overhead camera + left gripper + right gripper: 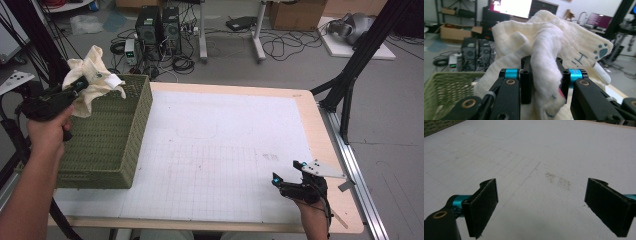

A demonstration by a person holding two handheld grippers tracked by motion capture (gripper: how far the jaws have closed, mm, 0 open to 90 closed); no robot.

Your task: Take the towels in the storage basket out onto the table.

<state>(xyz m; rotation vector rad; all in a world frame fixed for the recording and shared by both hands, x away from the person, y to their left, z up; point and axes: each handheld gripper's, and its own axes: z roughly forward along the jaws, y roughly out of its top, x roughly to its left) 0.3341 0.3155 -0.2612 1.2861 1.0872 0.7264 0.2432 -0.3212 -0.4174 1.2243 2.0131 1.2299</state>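
A person stands at a bench [320, 130] covered by a white gridded mat [225, 150], with a set of tongs in each hand. The left tongs [86, 84] are held up above the far left corner of a green woven basket [112, 145] that sits on the left side of the bench. They pinch a cream cloth [90, 75], bunched into loose folds that stand above and droop below the grip.

In the left gripper view, the left tongs [544, 75] are clamped on a thick fold of the cloth [544, 50], which rises between the black pads. A corner of the cloth carries a small blue paw print [602, 52] and some blue lettering. The basket's rim [449, 75] lies below and to the left.

The right tongs [287, 172] rest low near the bench's front right corner, well apart from the basket. In the right gripper view, the right tongs [541, 207] are spread wide with nothing between them, above bare mat.

The cloth appears to be on its way out of the basket. To do this well, the grip should stay firm on the fold, and the cloth should be raised until its hanging end clears the basket's rim before it travels sideways over the mat, so it does not snag on the weave. The free right tongs are placed to take a corner for spreading.
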